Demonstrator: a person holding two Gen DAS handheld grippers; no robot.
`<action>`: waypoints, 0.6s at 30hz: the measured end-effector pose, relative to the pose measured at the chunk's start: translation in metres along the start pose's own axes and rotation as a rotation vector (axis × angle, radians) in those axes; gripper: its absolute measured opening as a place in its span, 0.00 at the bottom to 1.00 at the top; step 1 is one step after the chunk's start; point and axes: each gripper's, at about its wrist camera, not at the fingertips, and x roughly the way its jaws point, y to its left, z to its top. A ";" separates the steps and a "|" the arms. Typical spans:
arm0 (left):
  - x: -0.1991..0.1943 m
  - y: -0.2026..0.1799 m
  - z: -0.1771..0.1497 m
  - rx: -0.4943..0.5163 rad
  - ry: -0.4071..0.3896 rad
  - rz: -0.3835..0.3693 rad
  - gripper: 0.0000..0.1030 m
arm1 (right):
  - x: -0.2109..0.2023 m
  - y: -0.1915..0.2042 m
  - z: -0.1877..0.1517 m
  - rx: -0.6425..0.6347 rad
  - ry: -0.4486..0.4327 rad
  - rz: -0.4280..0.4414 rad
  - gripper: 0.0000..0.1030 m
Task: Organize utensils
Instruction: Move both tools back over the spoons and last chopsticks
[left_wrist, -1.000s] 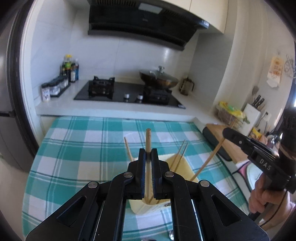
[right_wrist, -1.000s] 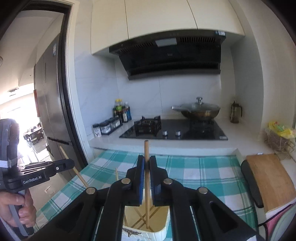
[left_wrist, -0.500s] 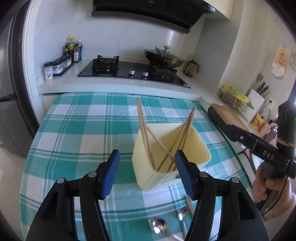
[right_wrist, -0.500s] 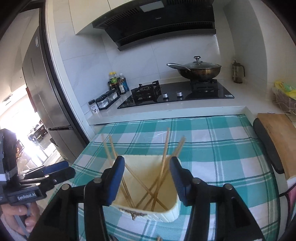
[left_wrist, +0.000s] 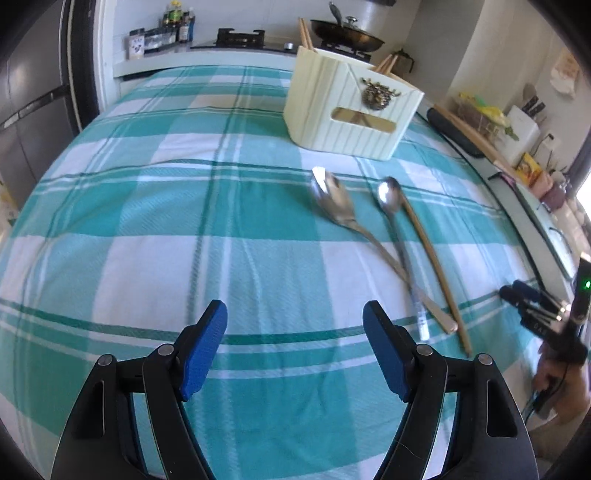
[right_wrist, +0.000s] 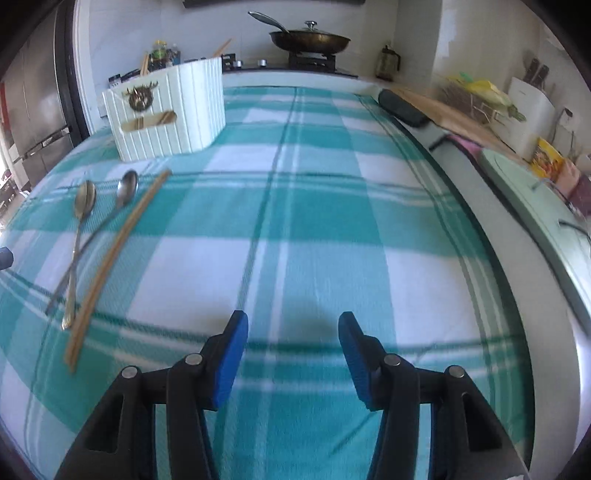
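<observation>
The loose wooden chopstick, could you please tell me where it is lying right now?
The chopstick lies flat on the checked tablecloth, right of the two spoons and in front of the cream utensil holder; in the right wrist view it sits far left.

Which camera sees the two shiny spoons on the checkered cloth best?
The left wrist view. There the two spoons lie near the middle of the picture, bowls and crossing handles plain, beside a chopstick. The right wrist view shows them too, but smaller and off at its left edge.
</observation>
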 end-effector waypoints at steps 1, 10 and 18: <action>0.003 -0.008 0.002 -0.008 -0.006 -0.007 0.76 | -0.007 -0.002 -0.006 0.011 -0.031 0.001 0.51; 0.040 -0.042 0.023 -0.029 -0.048 0.095 0.80 | -0.016 0.015 -0.014 -0.053 -0.065 -0.057 0.52; 0.075 -0.061 0.031 0.007 -0.024 0.200 0.84 | -0.015 0.016 -0.015 -0.048 -0.065 -0.051 0.52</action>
